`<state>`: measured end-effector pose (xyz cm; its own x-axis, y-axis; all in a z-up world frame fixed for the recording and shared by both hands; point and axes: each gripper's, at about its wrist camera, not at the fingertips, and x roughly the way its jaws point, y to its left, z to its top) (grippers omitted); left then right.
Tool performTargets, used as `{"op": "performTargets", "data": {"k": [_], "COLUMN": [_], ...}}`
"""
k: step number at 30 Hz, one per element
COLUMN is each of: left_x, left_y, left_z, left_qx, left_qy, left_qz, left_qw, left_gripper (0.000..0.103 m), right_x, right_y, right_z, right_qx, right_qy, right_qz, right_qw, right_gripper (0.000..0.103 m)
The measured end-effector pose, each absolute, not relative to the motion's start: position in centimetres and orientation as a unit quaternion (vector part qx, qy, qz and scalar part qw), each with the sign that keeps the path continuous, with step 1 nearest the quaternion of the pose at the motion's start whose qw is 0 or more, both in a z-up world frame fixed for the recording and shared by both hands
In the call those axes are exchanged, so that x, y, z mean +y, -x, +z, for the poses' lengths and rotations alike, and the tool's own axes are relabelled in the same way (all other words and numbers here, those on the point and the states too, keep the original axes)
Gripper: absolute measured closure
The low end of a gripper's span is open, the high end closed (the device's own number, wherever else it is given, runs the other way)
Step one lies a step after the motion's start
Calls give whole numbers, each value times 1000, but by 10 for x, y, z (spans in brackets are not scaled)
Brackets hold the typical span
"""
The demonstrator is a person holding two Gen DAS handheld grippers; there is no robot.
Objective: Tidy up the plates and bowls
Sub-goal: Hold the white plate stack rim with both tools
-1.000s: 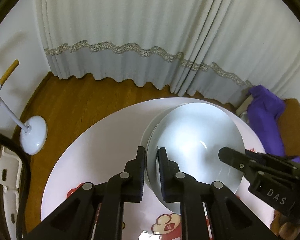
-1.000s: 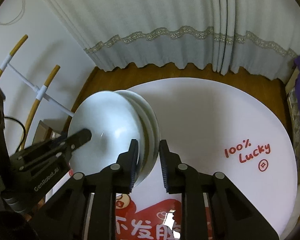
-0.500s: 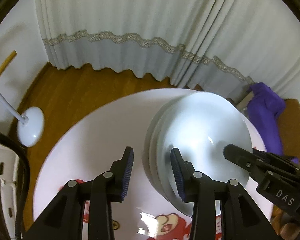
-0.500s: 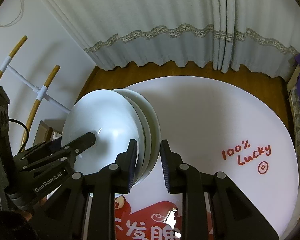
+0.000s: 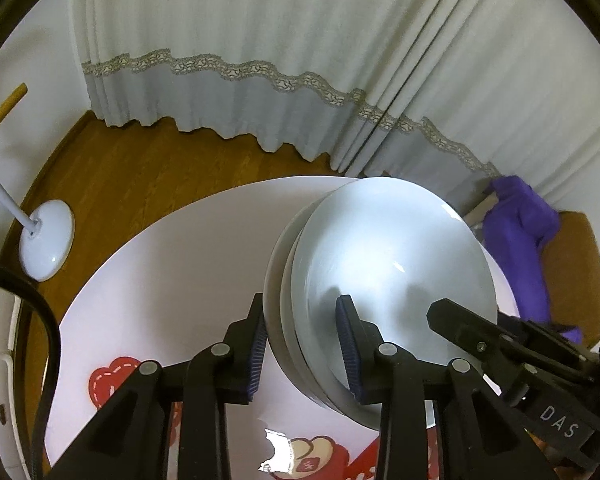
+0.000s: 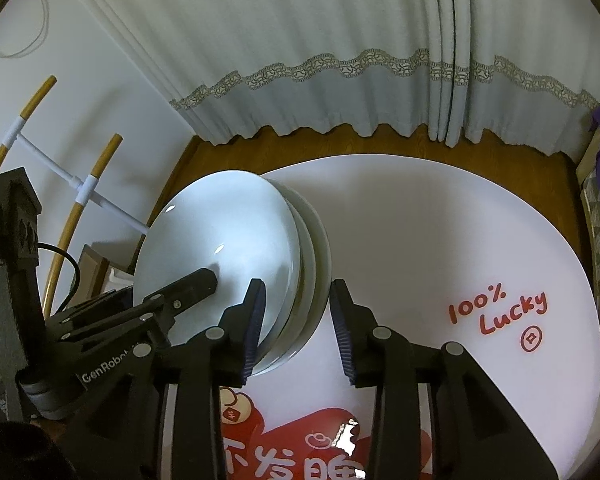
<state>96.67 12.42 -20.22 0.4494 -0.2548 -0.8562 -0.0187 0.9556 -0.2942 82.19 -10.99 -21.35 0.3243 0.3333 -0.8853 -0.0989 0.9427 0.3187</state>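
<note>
Now glossy round white plates (image 5: 388, 264) stacked, ribbed tongs (image 5: 302, 344) parted.

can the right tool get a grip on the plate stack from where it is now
Probably yes. The right tool is open with its fingers either side of the plate stack edge, nothing between. The left tool straddles the opposite edge, also open, so it doesn't block.

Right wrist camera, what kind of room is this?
Probably a room in a home, perhaps a dining area: long pale curtains reach a wooden floor, and a stack of white plates sits on a round white table with festive red print.
</note>
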Motion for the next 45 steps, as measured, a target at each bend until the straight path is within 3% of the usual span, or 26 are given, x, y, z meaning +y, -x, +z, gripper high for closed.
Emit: {"op": "performTargets", "data": {"k": [29,45], "left_x": [136,132], "left_y": [-964,-963], "left_z": [-207,-199], "left_qx": [515,524], "left_qy": [165,163], "left_qz": [-74,-71], "left_qw": [838,833], "left_gripper": [77,79], "right_x": [-111,-109], "right_y": [-837,-832], "right_z": [-230,-227], "right_qx": [579,586], "right_qy": [-136,-124], "right_qz": [125,121], "right_qw": [794,792], "right_gripper": [66,72]}}
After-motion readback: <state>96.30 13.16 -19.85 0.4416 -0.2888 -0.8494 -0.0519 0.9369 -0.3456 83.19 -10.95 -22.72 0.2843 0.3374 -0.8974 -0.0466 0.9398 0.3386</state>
